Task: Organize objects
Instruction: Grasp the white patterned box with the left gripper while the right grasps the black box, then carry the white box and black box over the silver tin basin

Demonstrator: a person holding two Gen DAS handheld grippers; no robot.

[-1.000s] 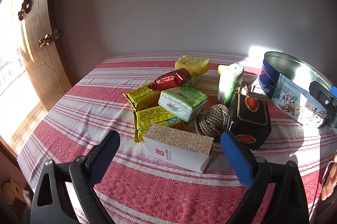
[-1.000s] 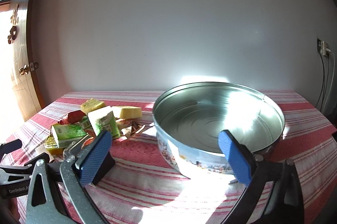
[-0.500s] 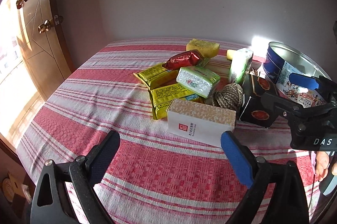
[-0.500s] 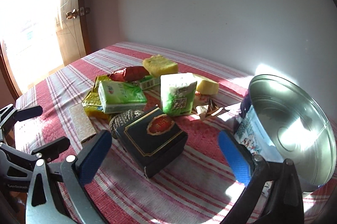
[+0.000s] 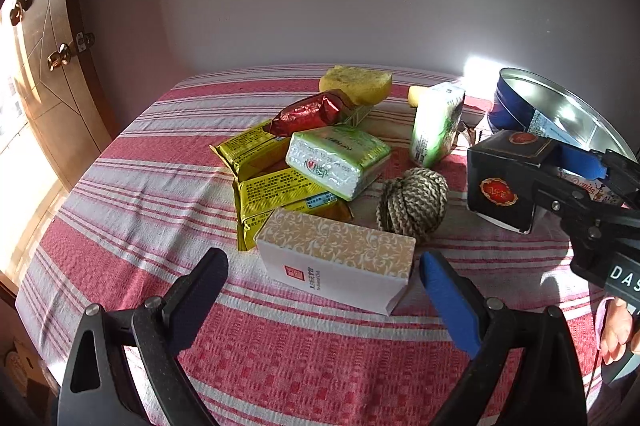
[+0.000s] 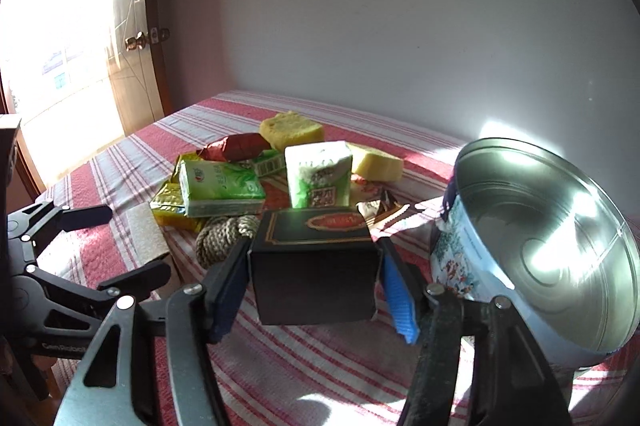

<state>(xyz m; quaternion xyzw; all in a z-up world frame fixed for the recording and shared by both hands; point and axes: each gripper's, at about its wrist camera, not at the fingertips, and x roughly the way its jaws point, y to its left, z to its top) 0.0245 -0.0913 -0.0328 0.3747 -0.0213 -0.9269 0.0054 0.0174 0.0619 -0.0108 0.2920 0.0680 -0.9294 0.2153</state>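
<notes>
My right gripper (image 6: 312, 286) is shut on a black box (image 6: 314, 266) with a red and gold emblem, its fingers against the box's two sides; the box also shows in the left wrist view (image 5: 504, 181). The open round metal tin (image 6: 560, 266) stands just right of it. My left gripper (image 5: 320, 290) is open, its fingers on either side of a white and gold patterned box (image 5: 336, 262), not touching it. Behind lie a twine ball (image 5: 414, 203), yellow packets (image 5: 276, 197), a green packet (image 5: 340, 161), a red packet (image 5: 312, 113), a yellow sponge (image 5: 356, 83) and an upright green carton (image 5: 438, 123).
Everything sits on a table with a red and white striped cloth (image 5: 140, 185). A wooden door (image 5: 52, 65) with brass knobs stands at the left, bright sun behind it. A plain wall runs behind the table.
My right gripper has swung from the tin to the pile and closed on the black box. My left gripper has moved closer to the white and gold box.
</notes>
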